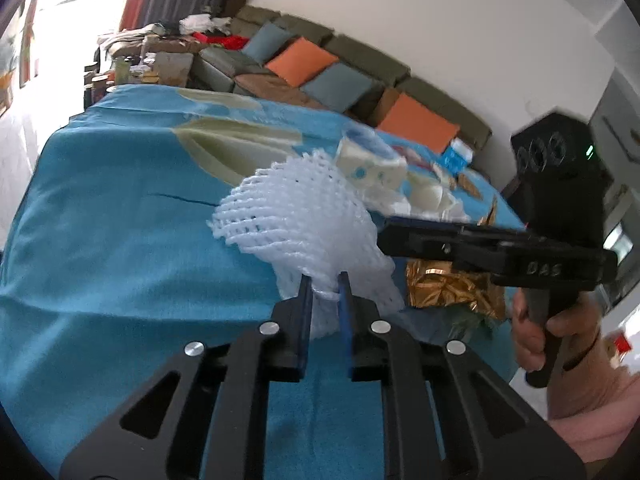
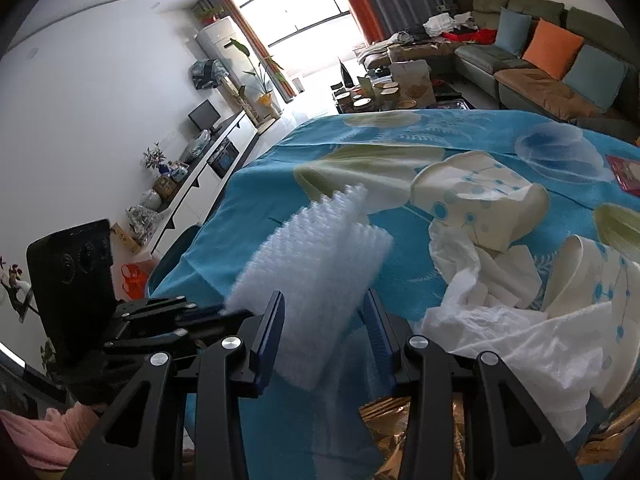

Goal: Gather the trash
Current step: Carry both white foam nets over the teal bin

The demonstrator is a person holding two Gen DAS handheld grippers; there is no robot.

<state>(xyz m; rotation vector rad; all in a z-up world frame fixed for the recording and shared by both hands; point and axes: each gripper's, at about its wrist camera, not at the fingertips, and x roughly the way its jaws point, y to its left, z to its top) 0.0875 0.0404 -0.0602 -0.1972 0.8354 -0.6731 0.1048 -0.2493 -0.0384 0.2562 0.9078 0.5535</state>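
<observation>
Pinching the white foam net (image 1: 304, 216) between left gripper (image 1: 325, 294) pads, just above the blue tablecloth (image 1: 120, 240); looking featherlight, squashy, springy, so gripping a gathered edge; right gripper (image 2: 324, 328) straddling the same net, contact unclear.

Each camera sits just behind its own gripper's fingers, angled down, close over the blue tablecloth (image 1: 120, 220). The left view faces the sofa (image 1: 360, 60); the right view faces the window (image 2: 296, 4). Both share the white foam net (image 1: 296, 208) and cloth.
</observation>
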